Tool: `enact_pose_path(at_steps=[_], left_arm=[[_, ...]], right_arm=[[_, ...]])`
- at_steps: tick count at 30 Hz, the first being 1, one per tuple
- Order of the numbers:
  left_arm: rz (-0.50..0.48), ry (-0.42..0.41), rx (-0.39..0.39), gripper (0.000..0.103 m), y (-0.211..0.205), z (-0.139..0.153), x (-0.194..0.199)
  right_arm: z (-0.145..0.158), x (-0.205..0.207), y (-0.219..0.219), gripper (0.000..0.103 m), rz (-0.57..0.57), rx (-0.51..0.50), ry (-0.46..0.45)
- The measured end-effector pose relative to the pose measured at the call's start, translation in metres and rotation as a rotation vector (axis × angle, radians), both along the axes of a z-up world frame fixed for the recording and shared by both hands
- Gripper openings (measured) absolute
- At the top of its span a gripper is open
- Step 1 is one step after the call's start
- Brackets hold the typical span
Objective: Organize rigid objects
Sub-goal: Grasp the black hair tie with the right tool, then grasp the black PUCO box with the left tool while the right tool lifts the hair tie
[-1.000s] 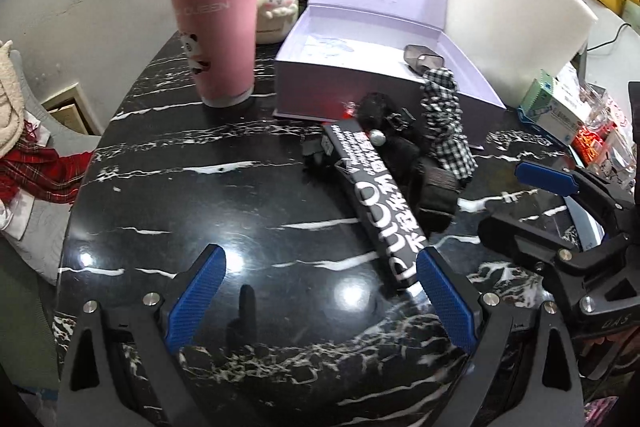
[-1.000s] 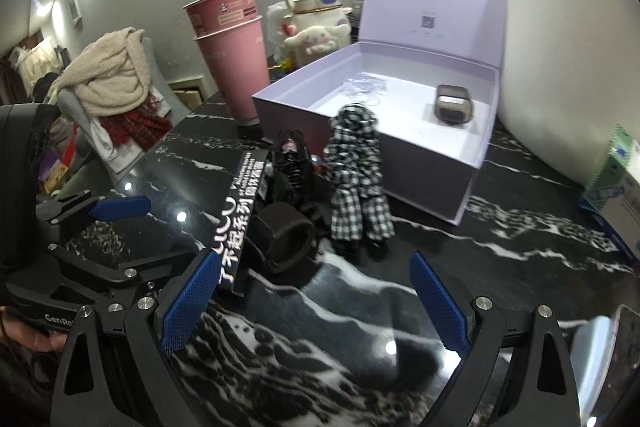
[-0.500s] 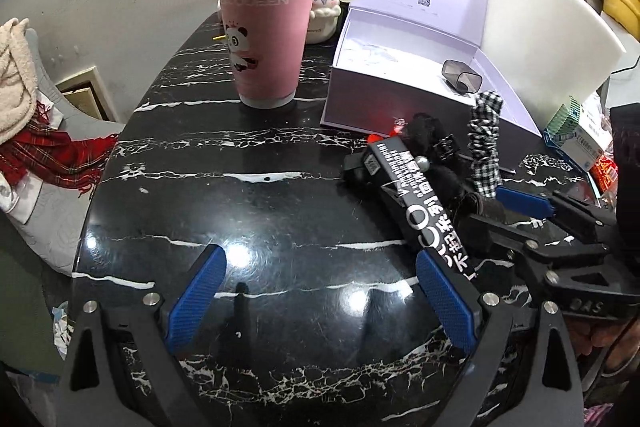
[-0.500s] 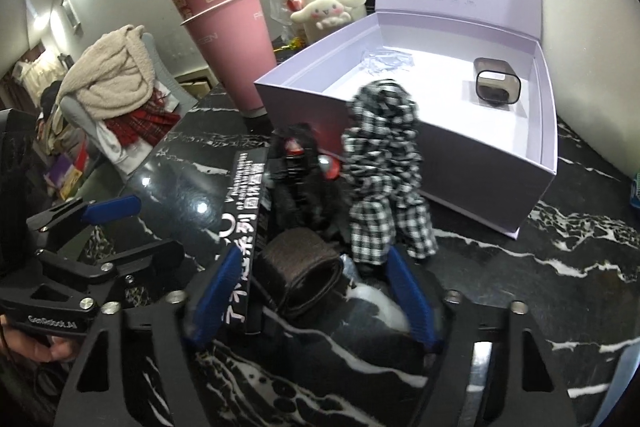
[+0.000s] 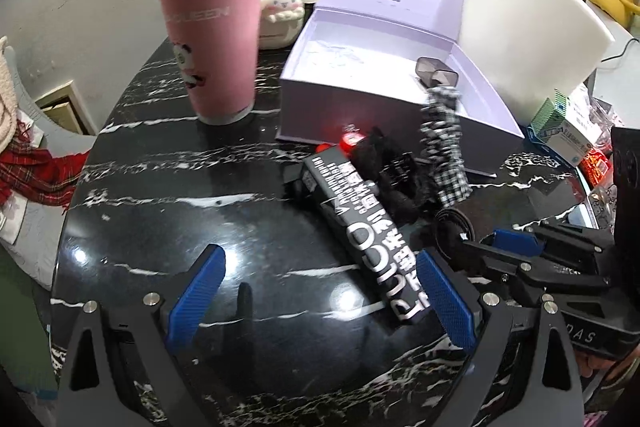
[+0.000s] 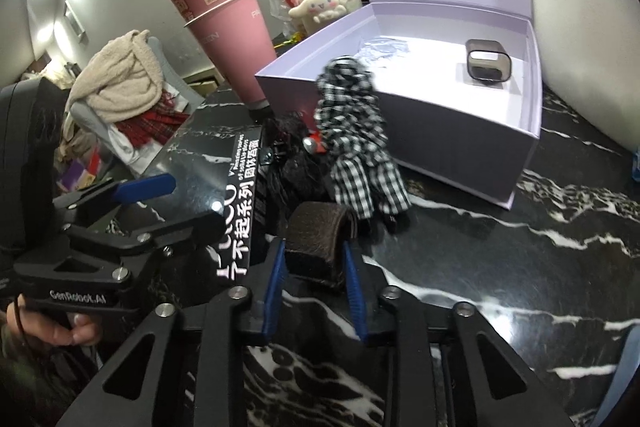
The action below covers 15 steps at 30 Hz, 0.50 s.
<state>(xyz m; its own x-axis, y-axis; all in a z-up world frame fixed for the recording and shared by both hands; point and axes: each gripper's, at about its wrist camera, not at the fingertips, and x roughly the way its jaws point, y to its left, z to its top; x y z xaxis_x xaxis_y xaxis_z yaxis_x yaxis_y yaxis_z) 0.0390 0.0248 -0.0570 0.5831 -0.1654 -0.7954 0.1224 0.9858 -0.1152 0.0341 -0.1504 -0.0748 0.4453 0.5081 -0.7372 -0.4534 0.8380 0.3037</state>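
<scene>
The right hand-held gripper (image 6: 314, 277) has just been closing, and its blue pads now press both sides of the brown coiled band (image 6: 316, 241), likely for a lift. The left hand-held gripper (image 5: 316, 301) hovers wide open over the worktop (image 5: 152, 195), holding nothing. Beyond lie the long black box (image 5: 360, 231) and checked scrunchie (image 6: 356, 131). Farthest, the open lilac box (image 6: 420, 107) seems the destination.
</scene>
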Motion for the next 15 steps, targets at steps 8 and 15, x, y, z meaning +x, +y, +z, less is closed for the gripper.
enact_pose_path(at_steps=[8,15], left_arm=[[-0.049,-0.001,0.013,0.097,-0.025,0.0,0.008],[-0.065,-0.01,0.031,0.092,-0.038,-0.006,0.014]], right_arm=[[0.002,-0.006,-0.025,0.025,-0.053,-0.009,-0.005],[0.004,-0.018,-0.043,0.025,-0.078,-0.039,-0.017]])
